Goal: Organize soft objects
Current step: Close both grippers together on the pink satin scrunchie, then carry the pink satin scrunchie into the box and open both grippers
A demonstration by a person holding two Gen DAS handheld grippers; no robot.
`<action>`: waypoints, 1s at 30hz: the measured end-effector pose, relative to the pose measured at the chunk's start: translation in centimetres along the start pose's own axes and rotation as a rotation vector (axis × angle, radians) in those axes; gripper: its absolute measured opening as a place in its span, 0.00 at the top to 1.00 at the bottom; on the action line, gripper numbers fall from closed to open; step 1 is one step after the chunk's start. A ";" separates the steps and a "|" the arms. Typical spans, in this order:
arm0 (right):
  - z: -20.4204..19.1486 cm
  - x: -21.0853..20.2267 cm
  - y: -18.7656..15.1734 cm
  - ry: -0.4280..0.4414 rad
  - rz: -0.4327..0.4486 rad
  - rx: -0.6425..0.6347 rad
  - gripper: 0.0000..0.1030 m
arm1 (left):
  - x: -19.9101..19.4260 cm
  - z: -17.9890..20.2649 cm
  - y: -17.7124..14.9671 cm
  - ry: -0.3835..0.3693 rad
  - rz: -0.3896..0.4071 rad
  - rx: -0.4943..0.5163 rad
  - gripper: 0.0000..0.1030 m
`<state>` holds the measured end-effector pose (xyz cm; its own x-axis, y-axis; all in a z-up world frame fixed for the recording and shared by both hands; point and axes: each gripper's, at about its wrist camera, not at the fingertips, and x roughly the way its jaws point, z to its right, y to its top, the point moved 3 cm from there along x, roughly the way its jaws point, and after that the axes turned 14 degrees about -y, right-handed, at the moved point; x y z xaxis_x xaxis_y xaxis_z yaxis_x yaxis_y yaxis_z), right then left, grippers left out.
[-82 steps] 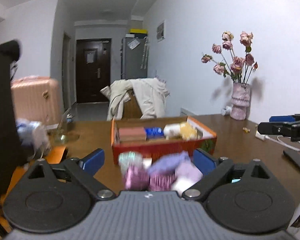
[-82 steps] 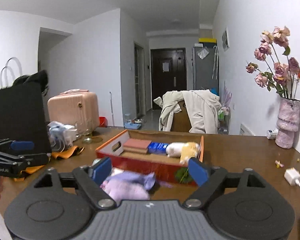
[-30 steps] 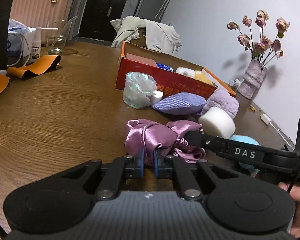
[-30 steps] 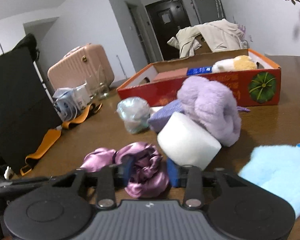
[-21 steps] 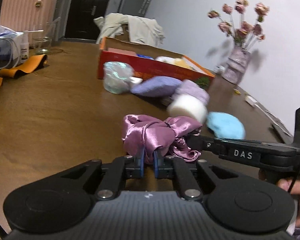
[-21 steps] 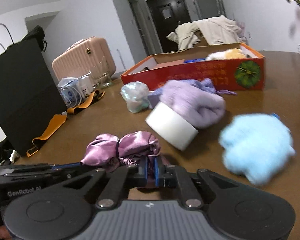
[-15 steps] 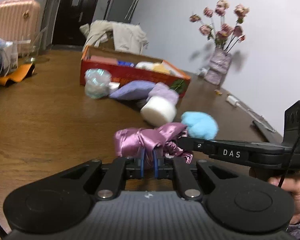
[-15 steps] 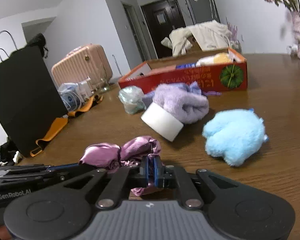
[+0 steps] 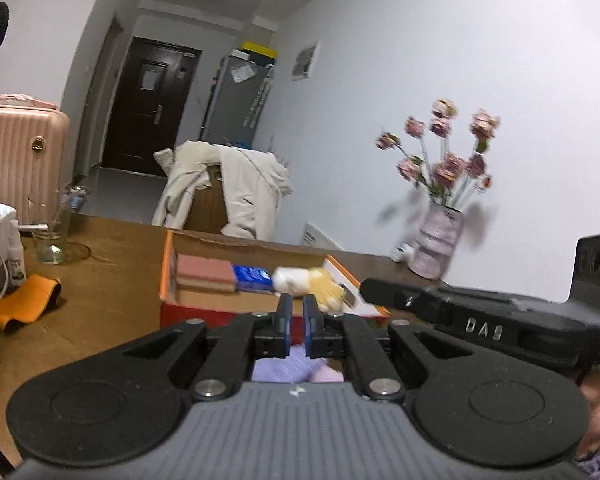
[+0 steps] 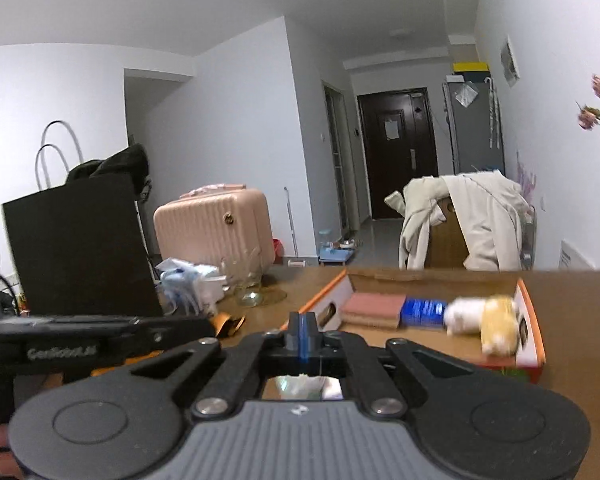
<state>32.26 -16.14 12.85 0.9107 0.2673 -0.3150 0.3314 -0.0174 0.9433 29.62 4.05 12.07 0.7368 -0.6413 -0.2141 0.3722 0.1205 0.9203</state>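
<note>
Table: brown wood, carrying everything.
Box: orange cardboard, open, ahead of both tongs.
Plush toy: white and yellow, lying inside the box at its right end.
Left tongs: nearly closed; whether anything is pinched, I can't tell.
Right tongs: fully closed, likewise unclear.
</note>
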 end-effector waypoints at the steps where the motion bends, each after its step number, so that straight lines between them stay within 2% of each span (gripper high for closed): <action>1: 0.3 0.7 0.4 0.004 -0.018 -0.008 0.99 | 0.4 -0.4 -0.1 0.011 -0.013 0.002 0.90; 3: 1.1 1.7 0.3 0.012 -0.062 -0.037 0.91 | 1.1 -1.2 -1.3 0.004 -0.051 -0.022 0.65; 4: 1.6 1.5 -0.2 0.009 -0.072 -0.045 0.86 | 1.5 -1.4 -2.3 -0.014 -0.077 -0.040 0.38; 5: 2.2 1.1 -1.0 0.002 -0.083 -0.047 0.77 | 1.9 -1.7 -3.3 -0.028 -0.101 -0.052 0.31; 8: 3.6 -1.1 -4.7 -0.023 -0.138 -0.001 0.61 | 3.7 -1.7 -6.5 -0.080 -0.192 -0.098 0.32; 10: 4.0 -2.5 -7.4 -0.020 -0.192 0.048 0.60 | 4.7 -1.7 -8.0 -0.113 -0.223 -0.137 0.33; 11: 4.0 -3.1 -8.9 -0.021 -0.222 0.085 0.59 | 4.9 -1.7 -8.6 -0.126 -0.226 -0.145 0.37; 12: 3.9 -3.6 -10.1 -0.016 -0.245 0.116 0.59 | 5.0 -1.8 -9.0 -0.142 -0.227 -0.148 0.42; 14: 3.5 -4.1 -12.2 0.004 -0.289 0.157 0.59 | 5.3 -1.7 -9.6 -0.183 -0.252 -0.156 0.77; 15: 3.2 -4.2 -13.0 0.001 -0.309 0.166 0.59 | 5.3 -1.6 -9.7 -0.196 -0.266 -0.159 0.80; 17: 2.7 -4.3 -13.9 -0.009 -0.321 0.165 0.59 | 5.1 -1.1 -10.4 -0.162 -0.293 -0.134 0.86; 22: 3.3 -4.2 -14.7 -0.026 -0.335 0.213 0.76 | 2.8 -0.8 -11.6 -0.113 -0.289 -0.171 0.93; 25: 2.5 -4.9 -14.3 -0.017 -0.323 0.170 0.83 | 0.8 0.2 -11.5 -0.105 -0.260 -0.166 0.93; 26: 2.2 -5.3 -14.1 -0.006 -0.321 0.156 0.88 | 0.3 0.5 -11.4 -0.098 -0.255 -0.159 0.93; 30: 1.1 -6.5 -13.0 0.023 -0.297 0.098 0.90 | -1.1 1.4 -10.2 -0.085 -0.222 -0.149 0.93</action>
<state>22.33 -18.74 2.53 0.7652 0.2959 -0.5717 0.6052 -0.0280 0.7956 24.21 2.48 3.38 0.5801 -0.7250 -0.3713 0.6027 0.0755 0.7944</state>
